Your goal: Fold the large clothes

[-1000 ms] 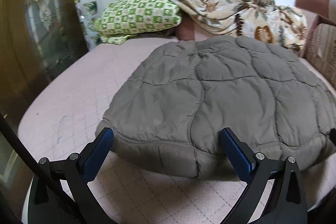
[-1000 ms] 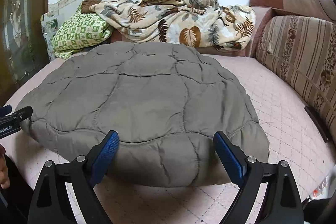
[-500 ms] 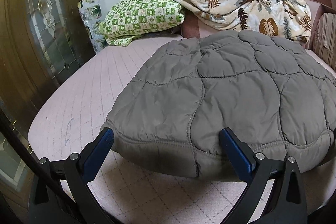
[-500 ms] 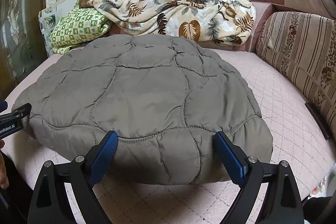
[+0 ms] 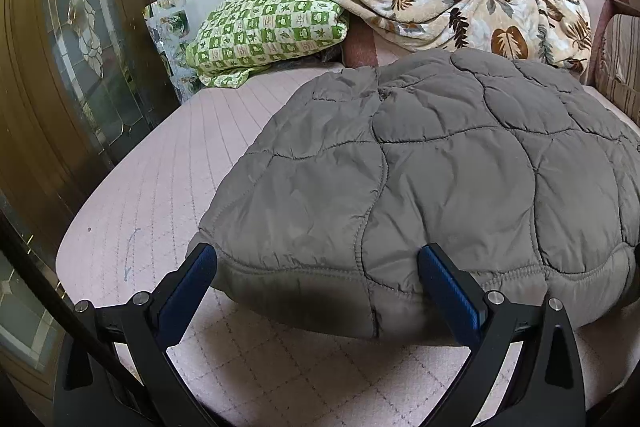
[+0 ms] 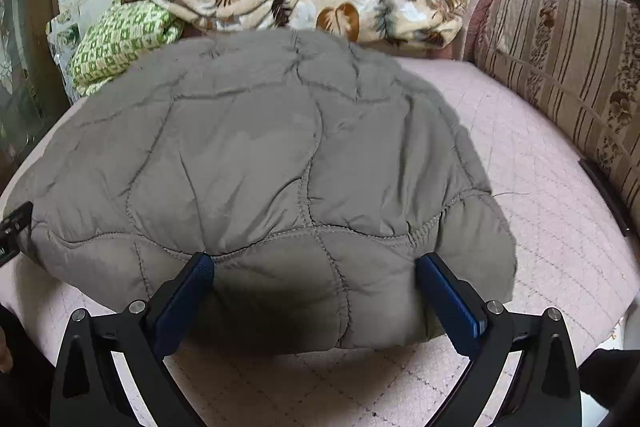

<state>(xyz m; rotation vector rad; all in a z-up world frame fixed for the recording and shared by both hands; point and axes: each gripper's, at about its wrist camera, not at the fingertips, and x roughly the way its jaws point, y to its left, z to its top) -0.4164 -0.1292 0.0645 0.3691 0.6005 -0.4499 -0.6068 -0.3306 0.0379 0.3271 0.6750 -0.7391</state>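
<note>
Right wrist view, right claw (image 6: 314,269) just widened, empty, at grey quilted jacket (image 6: 256,155) hem; left claw (image 5: 318,261) likewise apart

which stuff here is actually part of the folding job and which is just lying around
Part of the job:
- grey quilted jacket, lying on the pink mattress
- left claw, open
- right claw, open, jaws just opened wider; jacket hem between them

Just lying about:
- green checked pillow
- leaf-print blanket
- striped sofa cushion
</note>
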